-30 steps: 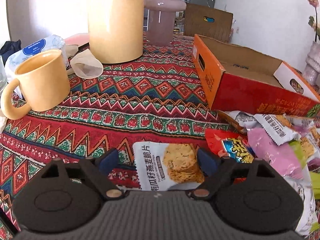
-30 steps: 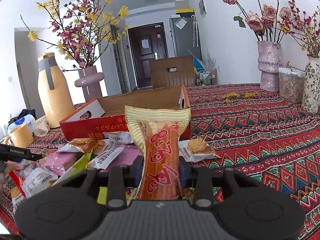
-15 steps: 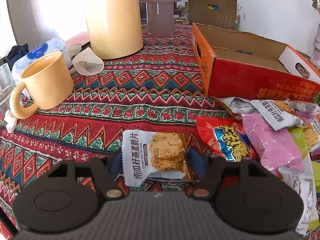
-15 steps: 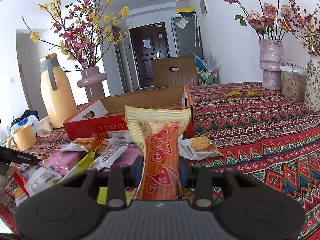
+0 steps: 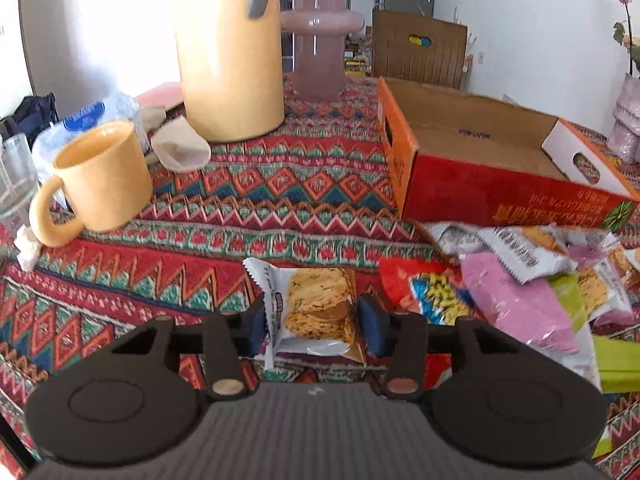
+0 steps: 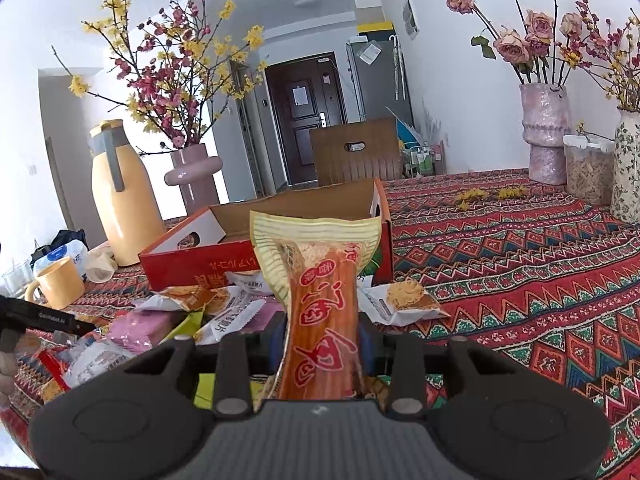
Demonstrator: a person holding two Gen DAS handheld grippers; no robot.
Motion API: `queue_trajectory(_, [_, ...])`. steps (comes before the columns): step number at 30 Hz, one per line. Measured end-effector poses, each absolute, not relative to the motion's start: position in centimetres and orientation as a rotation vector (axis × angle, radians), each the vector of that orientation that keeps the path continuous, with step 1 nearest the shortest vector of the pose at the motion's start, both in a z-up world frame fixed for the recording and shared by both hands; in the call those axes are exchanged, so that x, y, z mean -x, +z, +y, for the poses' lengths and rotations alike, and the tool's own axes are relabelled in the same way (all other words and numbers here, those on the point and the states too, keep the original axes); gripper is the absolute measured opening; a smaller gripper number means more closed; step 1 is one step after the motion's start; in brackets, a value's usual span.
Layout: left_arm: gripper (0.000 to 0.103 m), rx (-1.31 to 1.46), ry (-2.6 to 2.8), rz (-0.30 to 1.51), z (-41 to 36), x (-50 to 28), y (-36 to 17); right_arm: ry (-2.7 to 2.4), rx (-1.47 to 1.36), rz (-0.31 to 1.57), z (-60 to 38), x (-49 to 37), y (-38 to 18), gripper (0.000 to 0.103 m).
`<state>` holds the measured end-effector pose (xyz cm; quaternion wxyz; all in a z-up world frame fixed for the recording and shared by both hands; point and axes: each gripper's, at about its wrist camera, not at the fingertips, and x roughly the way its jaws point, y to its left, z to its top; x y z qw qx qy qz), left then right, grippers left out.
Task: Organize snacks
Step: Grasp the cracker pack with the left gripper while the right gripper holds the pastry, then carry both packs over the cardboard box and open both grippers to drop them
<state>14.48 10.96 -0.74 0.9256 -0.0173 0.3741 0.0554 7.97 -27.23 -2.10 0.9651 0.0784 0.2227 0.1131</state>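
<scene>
left tongs [image 5: 316,320] have just been closing on the biscuit pack [image 5: 316,312]; right tongs [image 6: 320,344] grip the sausage [image 6: 320,320]. slick wrappers may slip short of the box [image 5: 500,196].

At lower centre the left hand-held gripper [image 5: 316,326], jaws just closing, clamps a cracker packet [image 5: 310,312]; the red box [image 5: 500,196] sits upper right.

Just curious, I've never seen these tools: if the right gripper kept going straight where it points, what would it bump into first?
Probably the open red cardboard box, judging by its near wall behind the orange snack packet the right gripper holds; depth is unclear.
</scene>
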Motion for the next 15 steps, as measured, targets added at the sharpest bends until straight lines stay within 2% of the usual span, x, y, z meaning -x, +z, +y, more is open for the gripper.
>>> queue_trajectory(15, [0.048, 0.016, 0.058, 0.612, 5.3, -17.3, 6.4, 0.248, -0.102, 0.352, -25.9, -13.0, 2.6, 0.035])
